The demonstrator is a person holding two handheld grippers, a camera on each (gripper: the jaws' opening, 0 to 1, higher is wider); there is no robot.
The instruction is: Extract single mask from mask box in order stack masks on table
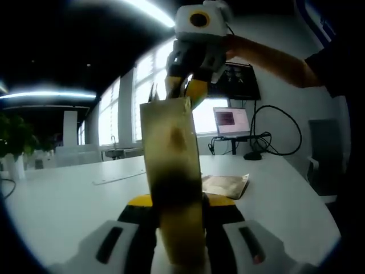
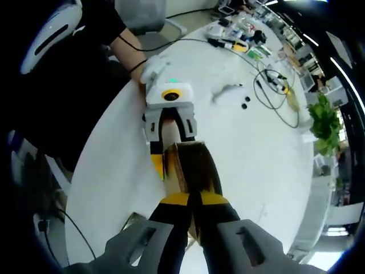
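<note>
left gripper: jaws clamped on lower end of upright tan cardboard mask box | right gripper: reaches down from above, jaws closed at box's top edge | flat packet: beyond left jaws on smooth white table

The mask box is brown cardboard, tall and narrow, and stands upright above the white table. In the right gripper view the mask box is seen from above, near the centre. One flat brownish mask packet lies on the table at about 3 o'clock from the box.
</note>
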